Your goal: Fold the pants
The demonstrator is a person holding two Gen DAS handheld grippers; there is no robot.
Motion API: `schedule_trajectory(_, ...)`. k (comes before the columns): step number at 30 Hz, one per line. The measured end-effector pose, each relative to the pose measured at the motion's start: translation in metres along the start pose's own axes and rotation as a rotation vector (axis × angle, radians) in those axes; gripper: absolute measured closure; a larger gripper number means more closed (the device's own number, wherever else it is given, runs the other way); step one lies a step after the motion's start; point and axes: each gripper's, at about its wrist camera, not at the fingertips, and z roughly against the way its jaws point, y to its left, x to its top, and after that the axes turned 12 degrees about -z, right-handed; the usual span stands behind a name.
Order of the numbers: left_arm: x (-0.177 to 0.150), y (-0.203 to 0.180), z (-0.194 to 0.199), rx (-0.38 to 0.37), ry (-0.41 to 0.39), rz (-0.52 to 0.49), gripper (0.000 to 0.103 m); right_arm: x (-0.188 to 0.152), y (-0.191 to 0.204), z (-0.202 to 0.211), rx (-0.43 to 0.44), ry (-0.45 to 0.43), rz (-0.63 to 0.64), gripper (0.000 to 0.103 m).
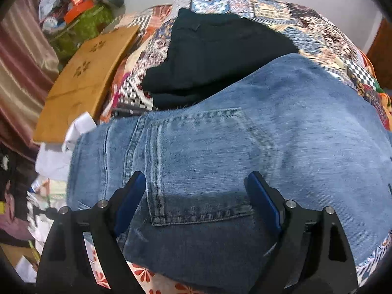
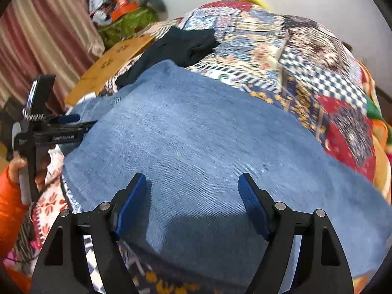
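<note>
While the left wrist camera looked steeply down, the left gripper (image 1: 196,183) hung over the blue jeans (image 1: 220,147) with its fingers (image 1: 131,196) spread wide apart and nothing clamped between them. A back pocket (image 1: 203,166) of the jeans lay directly under the gap, seams facing up. The jeans were spread flat across a patchwork bedspread (image 1: 281,12), and a dark folded garment (image 1: 215,54) lay just beyond their far edge, touching or slightly overlapped by the denim. A wooden board (image 1: 83,80) sat to the left beside the bed, with white papers (image 1: 56,152) near its lower end, a striped curtain (image 1: 22,56) further left and a heap of clutter (image 1: 78,12) behind it.

From the right wrist camera, the right gripper (image 2: 192,186) likewise stood over plain denim (image 2: 208,134), its blue-padded fingers (image 2: 252,201) well apart and holding nothing. Whether the tips touched the cloth could not be told. At the left edge a hand (image 2: 17,166) in an orange sleeve (image 2: 9,196) held the other gripper's handle (image 2: 29,147) by the jeans' side. The dark garment (image 2: 181,46) and the bedspread (image 2: 306,61) lay beyond
</note>
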Motion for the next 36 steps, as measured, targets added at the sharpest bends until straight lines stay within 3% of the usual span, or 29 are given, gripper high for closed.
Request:
schedule_trajectory(4,0.012,-0.017,0.016,-0.030,-0.033,-0.033,0.017,-0.006,-0.022,0.029,-0.032,-0.081,-0.070,0.029)
schedule_trajectory(9,0.039,-0.057,0.017,-0.047,-0.043,-0.108,0.017,-0.020,-0.083,0.074,-0.133,-0.198,-0.213,0.029)
schedule_trajectory(13,0.056,-0.083,0.011,0.024,-0.042,-0.137,0.017,-0.041,-0.135,0.095,-0.247,-0.223,-0.327,0.029)
schedule_trajectory(19,0.068,-0.109,0.012,-0.077,-0.025,-0.153,0.017,-0.089,-0.225,0.120,-0.388,-0.253,-0.578,0.029)
schedule_trajectory(23,0.063,-0.134,0.019,-0.012,-0.039,-0.210,0.017,-0.115,-0.268,0.127,-0.389,-0.274,-0.748,0.029)
schedule_trajectory(29,0.053,-0.145,0.024,0.010,-0.058,-0.221,0.017,-0.113,-0.289,0.120,-0.360,-0.298,-0.780,0.029)
schedule_trajectory(30,0.053,-0.144,0.024,0.008,-0.057,-0.214,0.017,-0.110,-0.289,0.116,-0.355,-0.293,-0.780,0.031)
schedule_trajectory(34,0.053,-0.139,0.020,-0.024,-0.042,-0.169,0.016,-0.107,-0.290,0.106,-0.341,-0.282,-0.764,0.059)
schedule_trajectory(36,0.053,-0.137,0.019,-0.030,-0.039,-0.153,0.013,-0.107,-0.292,0.104,-0.359,-0.288,-0.744,0.068)
